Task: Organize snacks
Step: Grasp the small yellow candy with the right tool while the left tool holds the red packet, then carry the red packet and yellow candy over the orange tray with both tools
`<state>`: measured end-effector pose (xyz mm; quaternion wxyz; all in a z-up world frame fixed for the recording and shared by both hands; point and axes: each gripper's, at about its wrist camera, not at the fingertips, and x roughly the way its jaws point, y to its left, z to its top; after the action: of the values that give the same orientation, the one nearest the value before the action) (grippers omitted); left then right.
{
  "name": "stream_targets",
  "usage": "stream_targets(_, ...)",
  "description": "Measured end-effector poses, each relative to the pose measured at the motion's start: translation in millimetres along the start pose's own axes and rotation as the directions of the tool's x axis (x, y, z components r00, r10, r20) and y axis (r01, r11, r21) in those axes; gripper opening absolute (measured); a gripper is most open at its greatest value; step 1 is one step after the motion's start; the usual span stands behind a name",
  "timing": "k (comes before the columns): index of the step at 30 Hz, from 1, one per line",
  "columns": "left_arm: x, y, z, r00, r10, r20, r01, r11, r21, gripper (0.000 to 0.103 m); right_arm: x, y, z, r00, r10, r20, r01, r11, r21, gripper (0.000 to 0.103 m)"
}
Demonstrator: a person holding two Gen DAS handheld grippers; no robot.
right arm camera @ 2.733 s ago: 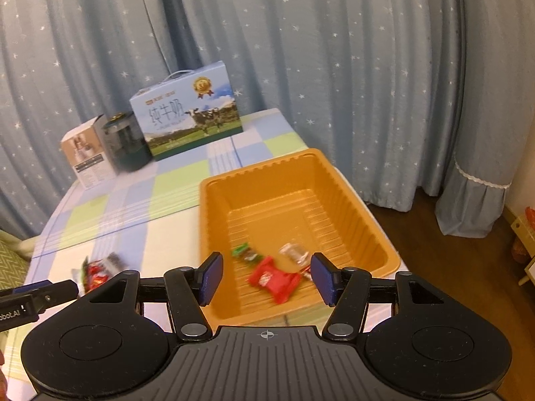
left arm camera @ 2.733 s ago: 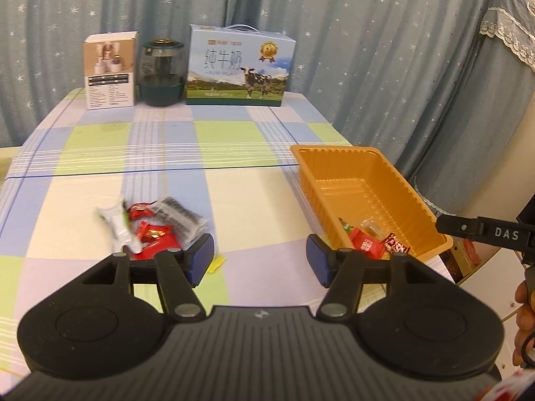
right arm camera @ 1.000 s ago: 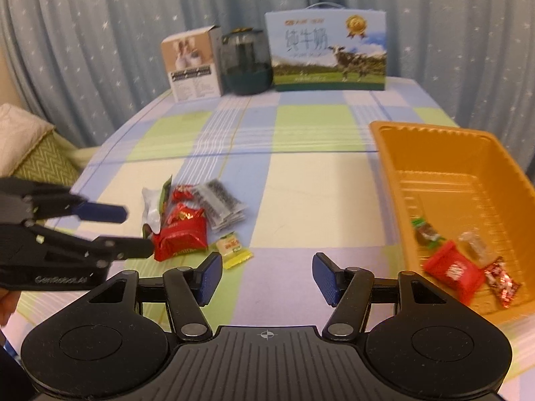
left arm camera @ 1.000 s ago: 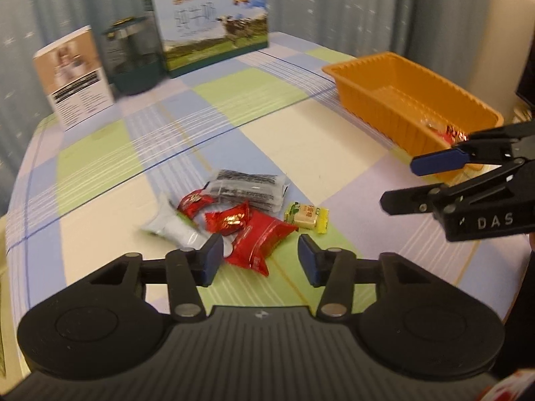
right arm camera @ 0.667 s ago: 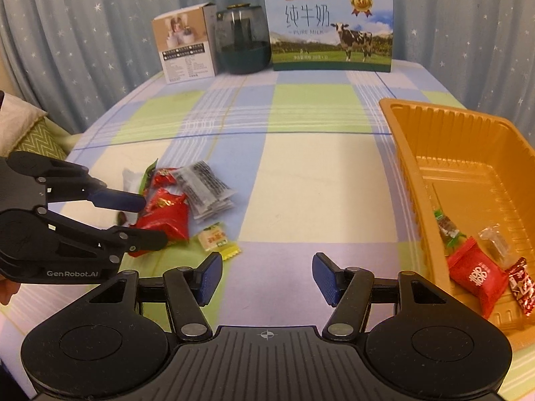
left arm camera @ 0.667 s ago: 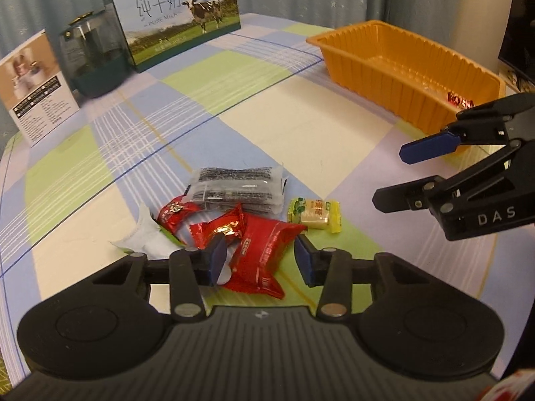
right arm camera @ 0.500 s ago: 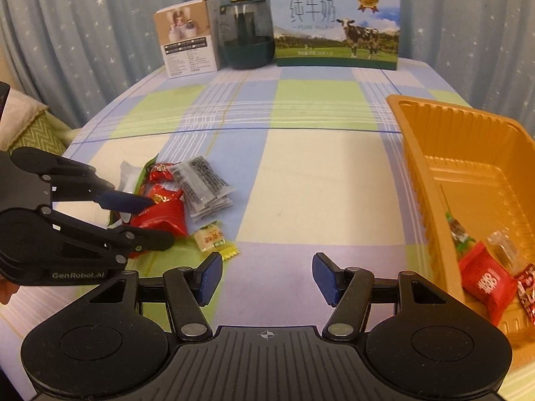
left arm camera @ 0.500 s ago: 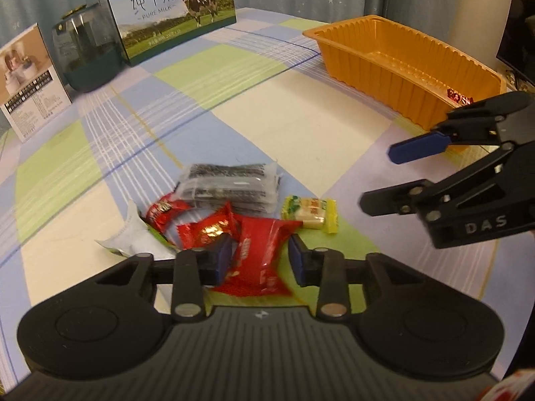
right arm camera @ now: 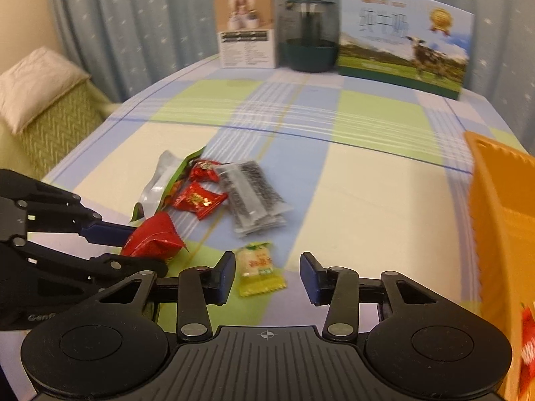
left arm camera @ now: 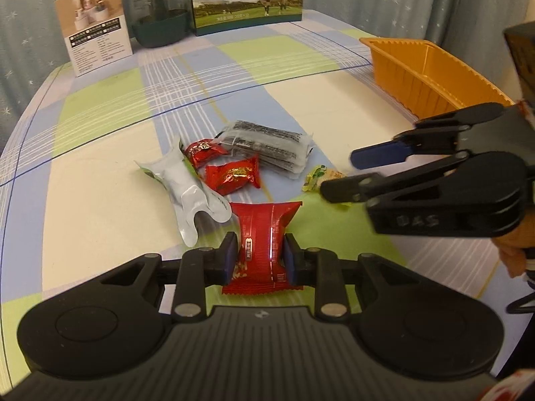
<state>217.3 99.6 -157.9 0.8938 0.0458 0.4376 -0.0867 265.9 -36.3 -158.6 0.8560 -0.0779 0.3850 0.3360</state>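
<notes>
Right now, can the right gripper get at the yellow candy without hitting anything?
Probably yes. The right gripper is open with the yellow candy lying between its fingers, apart from the other snacks. The left gripper, shut on the red packet, sits close alongside.

Left tongs (left arm camera: 260, 260): matte black plastic, ribbed housing, two round side discs, silver screws at finger pivots, blue pads (left arm camera: 230, 258) on inner faces, white "GenRobot.AI" lettering on side. Right tongs (right arm camera: 266, 277): same black body, blue pads (right arm camera: 227, 275), crosshair mark on housing, "DAS" lettering. Bare skin of right hand (left arm camera: 515, 245) behind tongs, black cable below.
</notes>
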Motion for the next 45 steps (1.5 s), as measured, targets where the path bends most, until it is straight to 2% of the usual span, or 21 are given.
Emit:
stream_targets(3, 0.0, -1.4, -2.0, 1.000, 0.022, 0.015, -0.022, 1.000, -0.006, 0.028, 8.5, 4.5, -0.5, 1.000, -0.018, -0.007, 0.018, 0.999, -0.042, 0.035)
stream_targets(4, 0.3, -1.4, -2.5, 0.999, 0.027, 0.022, -0.027, 1.000, -0.007, 0.028, 9.0, 5.2, -0.4, 1.000, -0.021, -0.006, 0.021, 0.999, -0.046, 0.026)
stream_targets(5, 0.3, -1.6, -2.9, 0.999, 0.031, 0.028, -0.030, 1.000, -0.008, 0.028, 9.1, 4.8, -0.2, 1.000, -0.022, -0.008, 0.022, 0.999, -0.037, 0.022)
stream_targets(11, 1.9, -3.5, -4.3, 0.998, 0.041, 0.041, -0.040, 0.999, -0.006, 0.029, -3.1, 0.5, -6.7, 0.999, -0.042, -0.004, 0.042, 0.999, 0.022, 0.022)
stream_targets(20, -8.7, -14.9, -6.0, 0.999, 0.043, 0.028, -0.042, 0.999, -0.033, 0.023, -44.6, -5.5, -17.6, 0.996, -0.086, 0.024, 0.082, 0.985, 0.149, 0.022)
stream_targets(31, -55.9, -49.9, 1.0, 0.996, 0.041, 0.084, -0.034, 0.995, -0.092, 0.023, -118.5, -12.5, -34.5, 0.982, -0.176, 0.066, 0.154, 0.954, 0.258, 0.022)
stream_targets(45, -108.8, -104.8, 14.3, 0.988, -0.011, 0.155, 0.030, 0.993, -0.118, 0.023, -203.1, -30.8, -48.5, 0.951, -0.282, 0.123, 0.228, 0.914, 0.337, 0.022)
